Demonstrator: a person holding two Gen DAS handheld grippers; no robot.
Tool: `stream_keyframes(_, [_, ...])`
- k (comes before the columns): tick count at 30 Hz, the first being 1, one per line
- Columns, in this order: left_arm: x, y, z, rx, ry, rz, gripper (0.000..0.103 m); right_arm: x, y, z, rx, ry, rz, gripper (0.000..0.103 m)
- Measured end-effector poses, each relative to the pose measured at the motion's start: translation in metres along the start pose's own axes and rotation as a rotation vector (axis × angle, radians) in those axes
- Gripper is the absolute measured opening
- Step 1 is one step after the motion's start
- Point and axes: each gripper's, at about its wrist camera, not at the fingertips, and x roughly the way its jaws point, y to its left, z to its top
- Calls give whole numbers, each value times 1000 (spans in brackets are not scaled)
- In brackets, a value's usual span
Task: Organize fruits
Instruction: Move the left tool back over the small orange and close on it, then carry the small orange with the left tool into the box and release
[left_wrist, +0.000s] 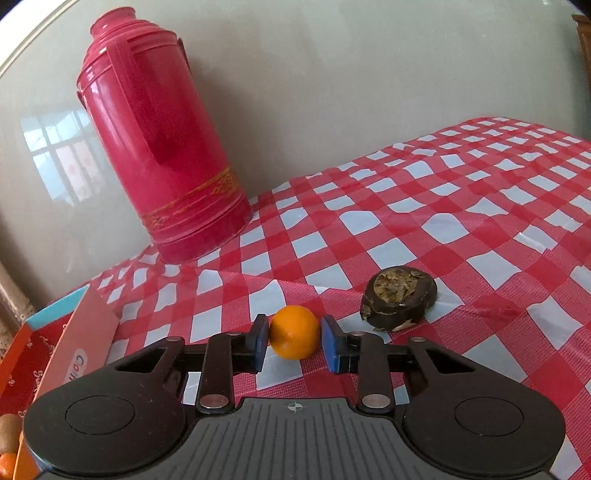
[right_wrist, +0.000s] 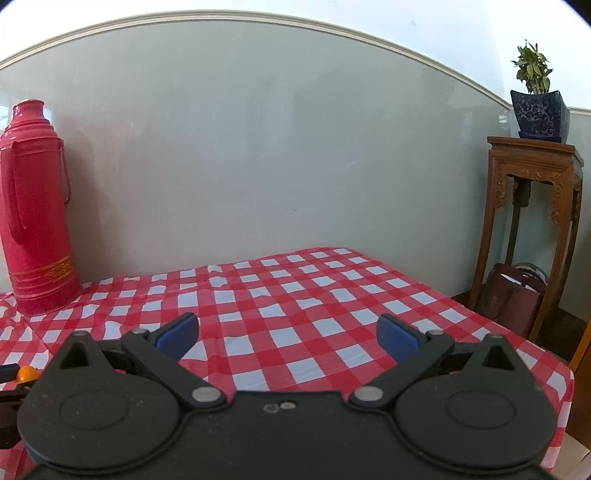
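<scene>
A small orange (left_wrist: 294, 336) rests on the red-and-white checked cloth (left_wrist: 443, 229), and my left gripper (left_wrist: 295, 334) is shut on it, one blue pad (left_wrist: 260, 343) pressing each side. A dark brown fruit (left_wrist: 399, 302) with a rough cut top lies on the cloth just right of it. At the far left stands an open cardboard box (left_wrist: 85, 350), with a kiwi (left_wrist: 7, 428) and another orange (left_wrist: 7, 467) showing at the corner. My right gripper (right_wrist: 288, 336) hangs open above the cloth, nothing between its fingers. The held orange (right_wrist: 27, 373) peeks in at the right wrist view's left edge.
A tall red thermos (left_wrist: 159, 147) stands at the back left against the grey wall. Beyond the table's right edge a carved wooden stand (right_wrist: 532, 206) carries a potted plant (right_wrist: 537, 110); a dark red bag (right_wrist: 513, 299) sits under it.
</scene>
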Motion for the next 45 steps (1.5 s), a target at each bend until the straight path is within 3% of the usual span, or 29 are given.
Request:
stream_keyframes(10, [-7, 20, 1, -116, -21, 3, 31, 0, 3, 1, -3, -2, 8, 97])
stream_keyframes(17, [-33, 33, 3, -103, -132, 119, 31, 0, 11, 0, -20, 2, 18, 97])
stream_keyframes(25, [-54, 88, -6, -226, -166, 279, 31, -3, 37, -4, -59, -1, 57, 97])
stream_keyframes(34, [-53, 161, -33, -384, -70, 433, 31, -8, 78, -7, -102, 4, 130, 97])
stream_keyframes(45, [-35, 214, -68, -508, 67, 459, 31, -18, 114, -11, -143, 0, 203, 97])
